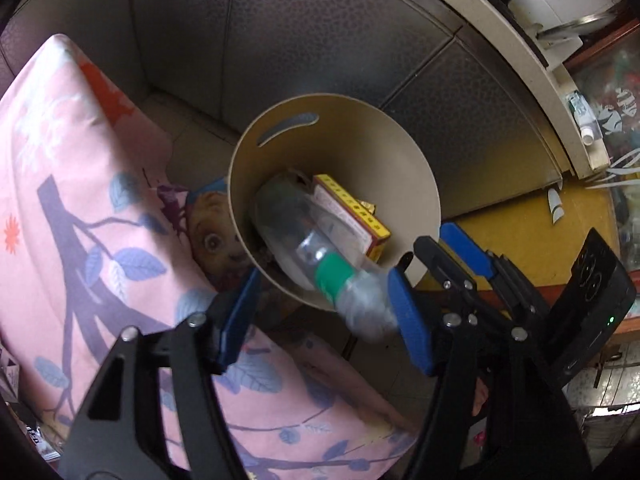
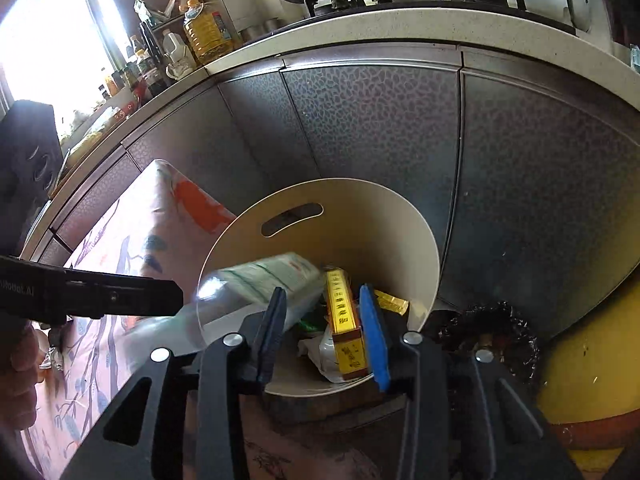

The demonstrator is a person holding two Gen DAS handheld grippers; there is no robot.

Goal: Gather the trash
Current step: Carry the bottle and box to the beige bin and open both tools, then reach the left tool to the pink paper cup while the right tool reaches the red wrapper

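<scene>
Left wrist view, left to right: pink floral cloth (image 1: 80, 208) covers the left side, a cartoon-face print (image 1: 212, 236) sits just beside the bin. Beige round bin (image 1: 384, 152) in the centre, handle slot in its far wall, standing in front of dark textured cabinet doors (image 1: 304, 40). A clear plastic bottle (image 1: 320, 264) with a green label band lies tilted over the near rim, one end inside the bin, the other blurred end sticking out toward the camera. It lies between the left gripper (image 1: 324, 316) fingers, which are wide apart and not pressing on it. A yellow box (image 1: 356, 216) lies in the bin right of the bottle. Further right, the right gripper shows as black linkage with blue pads, over a yellow surface (image 1: 532, 224).

Right wrist view, left to right: bright window, black body of the left gripper (image 2: 120, 296), same floral cloth (image 2: 132, 256), then the blurred bottle (image 2: 256, 284) over the bin's (image 2: 360, 208) left rim. Right gripper (image 2: 324, 332) fingers stand partly apart above the bin mouth, nothing clamped; the yellow box (image 2: 344, 320) lies in the bin below the gap, with crumpled wrappers (image 2: 320, 348). A dark crinkled bag (image 2: 492, 336) right of the bin, then something yellow (image 2: 592, 360). Stove pans and oil bottle (image 2: 208, 32) on the desk above.
</scene>
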